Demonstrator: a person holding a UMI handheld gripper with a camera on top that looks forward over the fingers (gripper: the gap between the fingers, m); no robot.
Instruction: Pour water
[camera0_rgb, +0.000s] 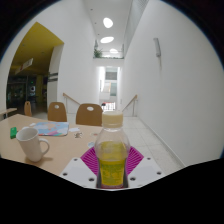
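Observation:
A clear plastic bottle (112, 152) with yellowish liquid and a pale cap stands upright between my fingers, held above the table. My gripper (112, 163) is shut on the bottle, with the magenta pads (89, 161) pressing on both its sides. A white mug (32, 143) stands on the wooden table (60, 150), ahead and to the left of the bottle, its handle facing right.
Beyond the mug lie a bluish packet (52, 128) and a small green thing (13, 131). Wooden chairs (89, 113) stand at the table's far side. A white corridor with ceiling lights runs ahead on the right.

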